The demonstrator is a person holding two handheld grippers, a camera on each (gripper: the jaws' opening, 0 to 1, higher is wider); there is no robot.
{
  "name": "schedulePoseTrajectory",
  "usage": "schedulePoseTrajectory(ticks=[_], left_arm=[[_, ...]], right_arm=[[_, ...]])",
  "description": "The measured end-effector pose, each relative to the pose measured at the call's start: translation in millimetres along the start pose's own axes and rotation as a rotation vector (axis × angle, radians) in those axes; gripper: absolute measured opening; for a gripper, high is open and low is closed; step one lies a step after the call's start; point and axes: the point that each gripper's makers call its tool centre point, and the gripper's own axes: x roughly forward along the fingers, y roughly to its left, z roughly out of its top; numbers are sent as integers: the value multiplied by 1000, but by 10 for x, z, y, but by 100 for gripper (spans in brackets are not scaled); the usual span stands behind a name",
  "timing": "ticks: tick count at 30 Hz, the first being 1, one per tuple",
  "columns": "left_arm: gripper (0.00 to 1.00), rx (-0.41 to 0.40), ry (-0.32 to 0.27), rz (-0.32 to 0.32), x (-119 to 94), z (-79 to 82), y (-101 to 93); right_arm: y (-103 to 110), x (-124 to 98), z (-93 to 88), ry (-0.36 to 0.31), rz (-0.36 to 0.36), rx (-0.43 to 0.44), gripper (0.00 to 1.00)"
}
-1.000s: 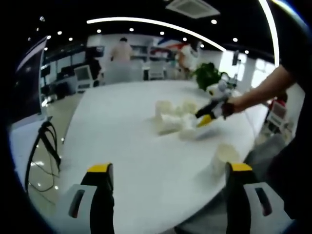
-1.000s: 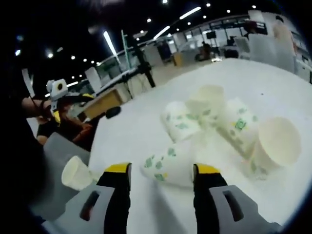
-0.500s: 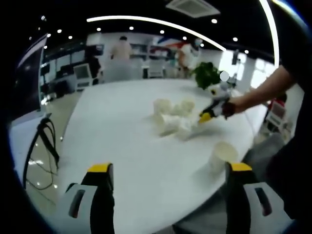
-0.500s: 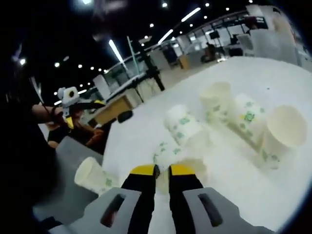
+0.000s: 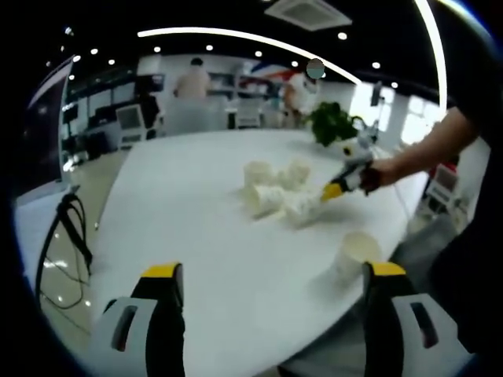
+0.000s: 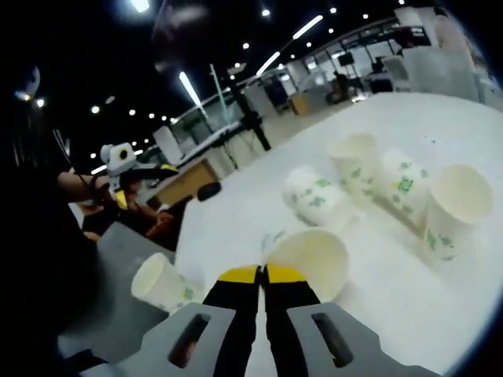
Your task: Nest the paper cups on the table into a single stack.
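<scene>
Several white paper cups with green print lie and stand in a cluster [image 5: 273,191] on the white table [image 5: 189,212]. In the right gripper view, my right gripper [image 6: 262,275] is shut on the rim of one cup [image 6: 313,258], whose mouth is tipped toward the camera. Beyond it are a lying cup [image 6: 313,196], an upright cup [image 6: 354,161], and two more lying cups [image 6: 402,188] [image 6: 454,206]. A single cup [image 6: 161,284] [image 5: 354,255] stands apart near the table's edge. My left gripper [image 5: 273,272] hangs open over the near part of the table, holding nothing.
A person's hand holds the right gripper [image 5: 343,183] at the cluster's right side. The left gripper [image 6: 126,161] appears far left in the right gripper view. A potted plant [image 5: 330,122] stands at the far table end. Chairs, desks and people fill the background.
My right gripper's jaws went from open around a lying cup to shut on its rim, and the cup is tipped up with its mouth toward the camera. The left gripper stayed open.
</scene>
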Motion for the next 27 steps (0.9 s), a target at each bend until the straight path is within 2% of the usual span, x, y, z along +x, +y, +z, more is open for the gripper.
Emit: schedulePoseTrajectory(ticks=[27], left_arm=[[93, 28, -26, -36, -18, 65, -30]], right_arm=[[205, -30, -69, 18, -21, -19, 0]])
